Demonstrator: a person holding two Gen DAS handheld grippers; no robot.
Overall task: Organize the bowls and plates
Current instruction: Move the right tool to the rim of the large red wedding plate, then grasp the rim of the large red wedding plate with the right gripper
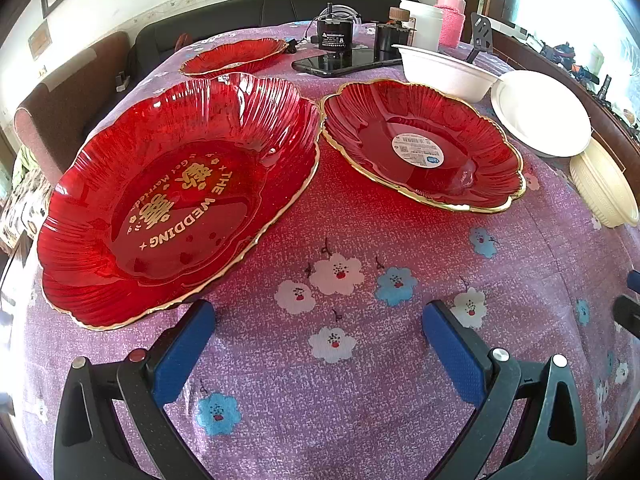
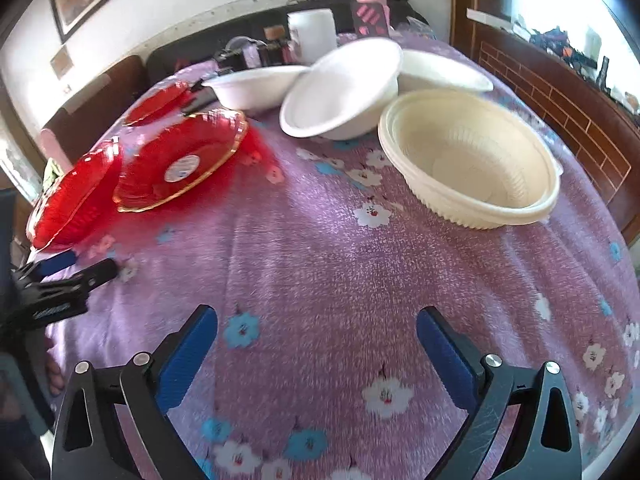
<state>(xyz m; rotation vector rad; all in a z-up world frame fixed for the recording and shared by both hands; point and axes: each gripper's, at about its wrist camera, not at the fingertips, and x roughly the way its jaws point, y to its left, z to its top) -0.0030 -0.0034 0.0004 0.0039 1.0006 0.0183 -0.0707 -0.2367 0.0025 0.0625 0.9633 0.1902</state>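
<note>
Plates and bowls are sitting spread over the flowered purple tablecloth (image 1: 360, 380). Left gripper (image 1: 318, 332) and right gripper (image 2: 316, 340) are hovering with jaws spread, empty. Wedding plate (image 1: 176, 208) is lying nearest left, stickered red plate (image 1: 420, 144) beside it; cream bowl stack (image 2: 472, 160) and white bowls (image 2: 344, 92) are resting farther right.

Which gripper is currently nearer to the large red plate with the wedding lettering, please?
Left. The left gripper has one fingertip right at the wedding plate's near rim, jaws open. The right gripper hovers open over bare tablecloth, with that plate far off to its left.
</note>
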